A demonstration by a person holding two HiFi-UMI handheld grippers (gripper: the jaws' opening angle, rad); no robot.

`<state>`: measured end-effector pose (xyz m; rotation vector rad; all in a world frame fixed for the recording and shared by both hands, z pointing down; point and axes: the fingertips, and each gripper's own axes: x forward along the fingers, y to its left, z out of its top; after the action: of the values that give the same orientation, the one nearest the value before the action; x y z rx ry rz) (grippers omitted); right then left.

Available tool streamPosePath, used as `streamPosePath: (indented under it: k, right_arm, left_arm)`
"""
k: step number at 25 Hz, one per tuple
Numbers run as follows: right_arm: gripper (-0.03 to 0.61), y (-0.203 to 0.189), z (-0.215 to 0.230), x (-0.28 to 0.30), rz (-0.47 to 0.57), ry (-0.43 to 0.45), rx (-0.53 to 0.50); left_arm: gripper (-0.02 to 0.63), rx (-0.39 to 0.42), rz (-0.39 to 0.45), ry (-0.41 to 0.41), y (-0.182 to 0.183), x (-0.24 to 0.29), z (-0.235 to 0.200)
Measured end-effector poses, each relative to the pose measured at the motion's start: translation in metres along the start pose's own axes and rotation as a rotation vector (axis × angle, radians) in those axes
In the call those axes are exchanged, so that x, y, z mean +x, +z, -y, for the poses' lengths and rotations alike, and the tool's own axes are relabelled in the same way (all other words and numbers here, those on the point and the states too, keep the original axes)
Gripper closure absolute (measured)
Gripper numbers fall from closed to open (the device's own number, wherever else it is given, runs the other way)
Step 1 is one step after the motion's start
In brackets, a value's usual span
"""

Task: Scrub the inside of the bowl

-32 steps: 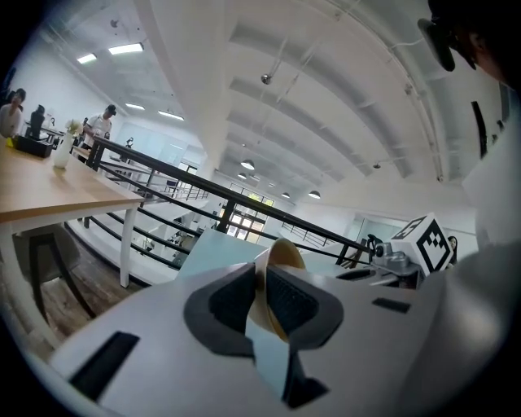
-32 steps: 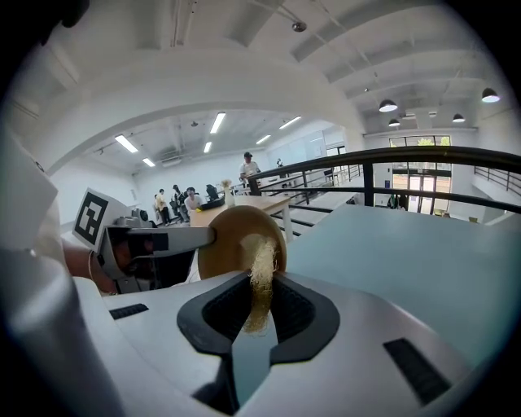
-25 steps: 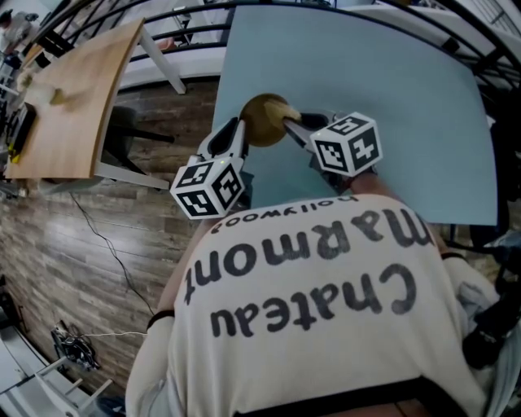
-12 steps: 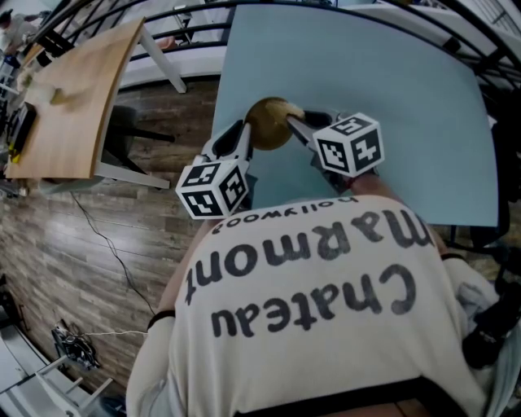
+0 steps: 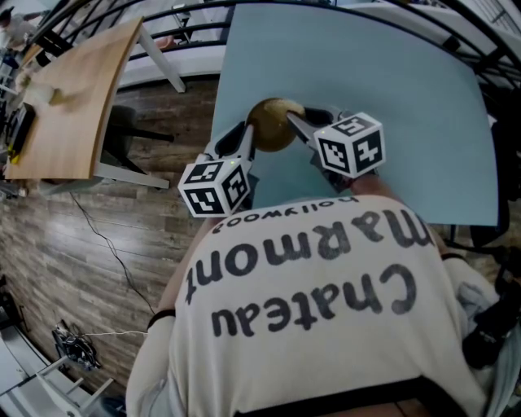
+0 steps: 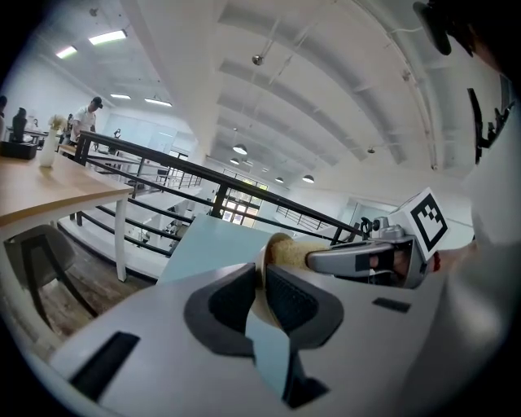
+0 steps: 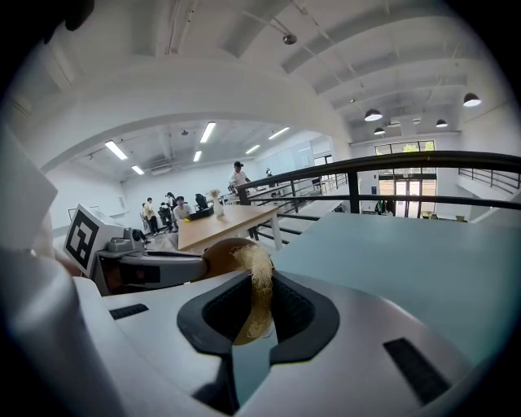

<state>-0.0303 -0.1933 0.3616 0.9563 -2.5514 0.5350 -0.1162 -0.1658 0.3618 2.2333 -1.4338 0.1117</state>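
A pale blue counter (image 5: 391, 98) fills the upper right of the head view. At upper left stands a wooden counter (image 5: 77, 98) bearing a few small items, with a dark chair (image 5: 122, 134) beneath its near edge. Black railing (image 5: 187, 16) runs along the top. Wood-plank floor (image 5: 81, 269) lies at lower left, crossed by a thin cable (image 5: 103, 240). In the right gripper view, people (image 7: 175, 208) gather at middle left, under ceiling lights (image 7: 374, 115).

Table (image 5: 391, 106), pale blue top. Bowl (image 5: 273, 122) over table's near left edge, tilted; contact with top unclear. Left of table: wooden desk (image 5: 81, 114), plank floor (image 5: 65, 261).
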Motion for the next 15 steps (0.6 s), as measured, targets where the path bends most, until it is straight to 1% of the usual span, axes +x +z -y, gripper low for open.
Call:
streamPosePath:
  k: [11,15]
  right_arm:
    - [0.512,-0.001,-0.013,0.004,-0.006,0.044,-0.003]
    - [0.512,0.001,-0.021,0.007,-0.005,0.077,-0.007]
  left_arm:
    - [0.574,-0.003,-0.028,-0.036,-0.004,0.003,0.006]
    - [0.574,-0.005,-0.031,-0.04,-0.004,0.003,0.006]
